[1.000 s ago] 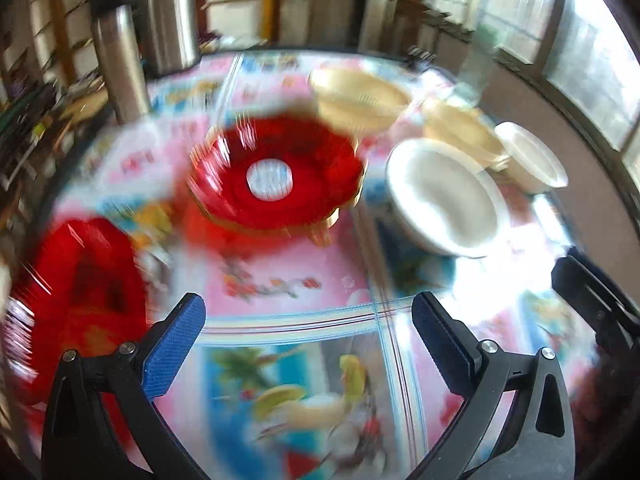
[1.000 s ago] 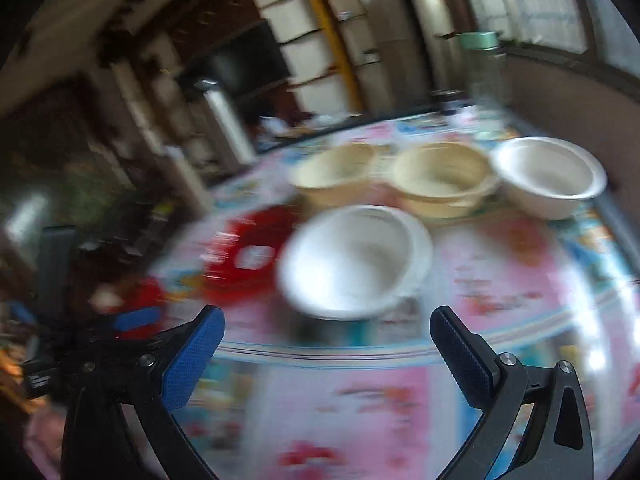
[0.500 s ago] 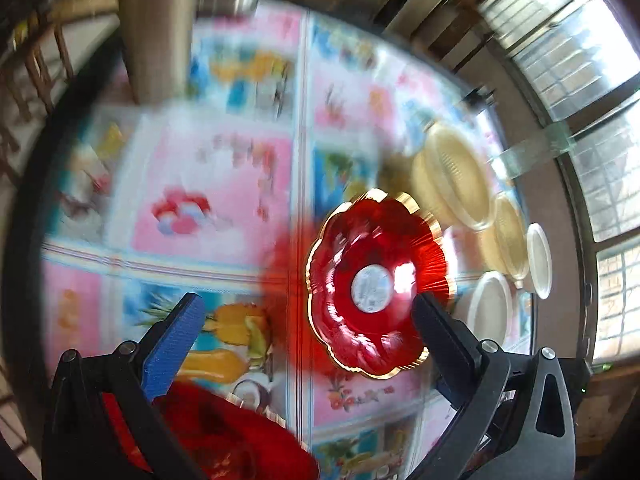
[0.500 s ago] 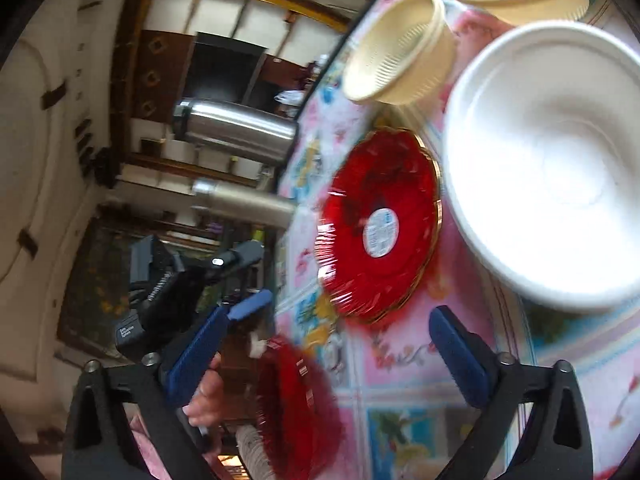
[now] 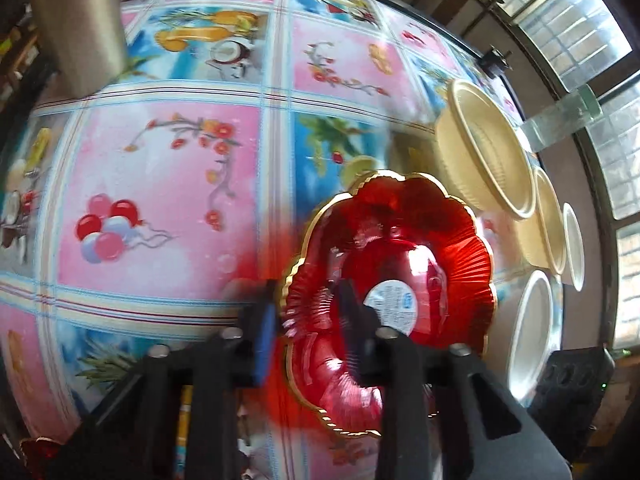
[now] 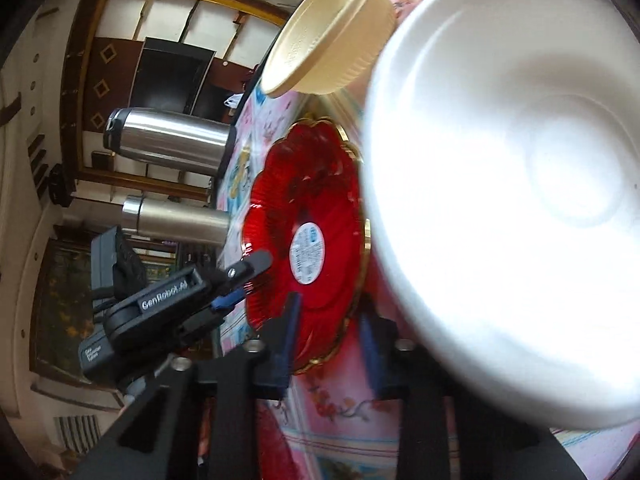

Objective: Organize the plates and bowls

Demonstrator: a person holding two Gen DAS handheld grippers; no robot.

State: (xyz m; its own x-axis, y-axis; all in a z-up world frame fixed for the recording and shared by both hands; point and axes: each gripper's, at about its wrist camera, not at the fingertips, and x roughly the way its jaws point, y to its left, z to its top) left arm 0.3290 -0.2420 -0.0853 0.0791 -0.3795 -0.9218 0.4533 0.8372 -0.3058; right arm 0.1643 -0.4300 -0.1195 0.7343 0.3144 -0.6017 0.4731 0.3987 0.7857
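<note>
So the left gripper (image 5: 310, 312) has its jaws pinching the near rim of the red plate (image 5: 396, 280), blue pad on the outside, dark finger inside the dish. I guess that's an edge grab because the plate sits too flat to get at any other way.

The right gripper (image 6: 326, 336) has its jaws narrowed around the same red plate's (image 6: 308, 216) other edge, though I can't tell if they actually touch it. In that view the left gripper (image 6: 240, 280) bites the opposite rim.

The plate itself is glossy see-through red, scalloped, gold trim, white sticker in the middle. It's on the fruit-print tablecloth (image 5: 160, 168).

Just right of the right jaws is a big white bowl (image 6: 520, 200). Farther out is a cream bowl (image 6: 328, 36), then two steel flasks (image 6: 168, 148).
</note>
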